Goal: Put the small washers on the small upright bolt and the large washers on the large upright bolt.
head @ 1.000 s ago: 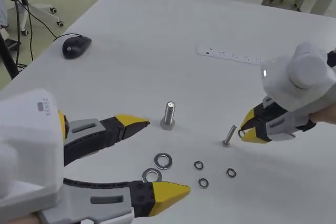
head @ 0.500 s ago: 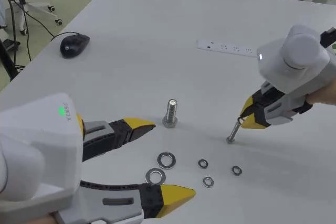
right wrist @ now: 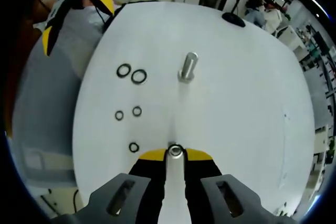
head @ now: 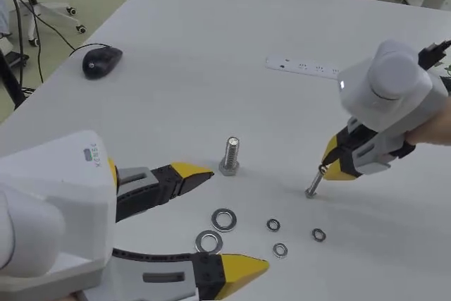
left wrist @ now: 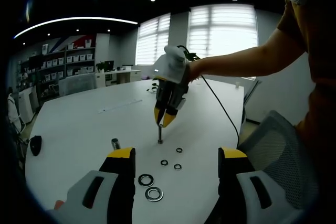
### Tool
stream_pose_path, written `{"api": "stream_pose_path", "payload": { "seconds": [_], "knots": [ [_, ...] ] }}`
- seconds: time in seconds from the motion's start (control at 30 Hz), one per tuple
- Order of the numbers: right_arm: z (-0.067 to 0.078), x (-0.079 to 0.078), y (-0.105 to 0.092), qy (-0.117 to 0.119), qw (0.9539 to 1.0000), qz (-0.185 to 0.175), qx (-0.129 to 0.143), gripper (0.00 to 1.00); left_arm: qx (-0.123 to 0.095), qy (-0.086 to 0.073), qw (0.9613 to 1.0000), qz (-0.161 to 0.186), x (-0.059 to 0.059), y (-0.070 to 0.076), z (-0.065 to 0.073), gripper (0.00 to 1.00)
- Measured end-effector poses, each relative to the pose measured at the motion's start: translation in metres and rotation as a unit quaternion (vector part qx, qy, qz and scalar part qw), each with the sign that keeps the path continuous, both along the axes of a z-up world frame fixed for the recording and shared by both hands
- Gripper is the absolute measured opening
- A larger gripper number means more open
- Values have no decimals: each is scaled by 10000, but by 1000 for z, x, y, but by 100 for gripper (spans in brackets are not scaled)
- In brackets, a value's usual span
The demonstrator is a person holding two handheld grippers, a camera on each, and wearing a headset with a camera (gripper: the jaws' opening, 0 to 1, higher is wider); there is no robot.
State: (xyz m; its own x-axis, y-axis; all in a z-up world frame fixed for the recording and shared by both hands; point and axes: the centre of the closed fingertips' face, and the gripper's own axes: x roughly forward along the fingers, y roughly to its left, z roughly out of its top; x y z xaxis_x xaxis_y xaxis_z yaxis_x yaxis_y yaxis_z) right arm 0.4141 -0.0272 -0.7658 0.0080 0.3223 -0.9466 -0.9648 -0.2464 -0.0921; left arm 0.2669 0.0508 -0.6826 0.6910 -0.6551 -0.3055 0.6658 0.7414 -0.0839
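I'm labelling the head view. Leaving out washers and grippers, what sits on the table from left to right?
mouse → large bolt → small bolt. The power strip is left out because it overlaps the small bolt.

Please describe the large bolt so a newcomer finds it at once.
On the white table, look beyond the two large washers. The large bolt stands there alone, thicker than the small bolt at the right hand-held gripper tips.
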Motion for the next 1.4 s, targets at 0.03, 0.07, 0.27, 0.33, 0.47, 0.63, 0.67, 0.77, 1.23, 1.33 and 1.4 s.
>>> {"api": "stream_pose_path", "payload": {
  "seconds": [0.03, 0.07, 0.27, 0.33, 0.47, 0.63, 0.67, 0.77, 1.23, 1.33, 1.4],
  "knots": [
    [-1, 0, 0, -9, 10000, 13, -16, 12, -12, -9, 10000, 5, 0, 0, 0, 63],
    [-1, 1, 1, -25, 10000, 23, -35, 12, -22, -8, 10000, 12, 0, 1, 1, 63],
    [-10, -3, 2, 36, 9998, 104, -172, 12, -31, -19, 10000, 63, -1, 3, 1, 63],
    [-13, -3, 1, 40, 9997, 115, -216, 12, -39, -29, 10000, 83, -1, 4, 2, 63],
    [-19, -2, 0, 57, 9995, 126, -269, 12, -66, -49, 9999, 107, -2, 5, 3, 63],
    [-27, -2, -1, 131, 9994, 122, -305, 13, -78, -55, 9999, 136, -1, 7, 3, 63],
    [-29, -2, -1, 106, 9994, 153, -302, 13, -73, -57, 9998, 147, -1, 8, 3, 63],
    [-35, -2, 0, 113, 9993, 176, -318, 13, -86, -61, 9998, 153, -1, 9, 3, 63],
    [-54, -3, -2, 25, 9990, 296, -346, 17, -90, -95, 9996, 239, 0, 13, 5, 63],
    [-49, -3, -3, 10, 9995, 199, -247, 20, -107, -121, 9995, 262, 1, 13, 7, 63],
    [-42, -4, -3, -17, 9999, 107, -99, 20, -140, -135, 9994, 280, 1, 13, 8, 63]
  ]
}}
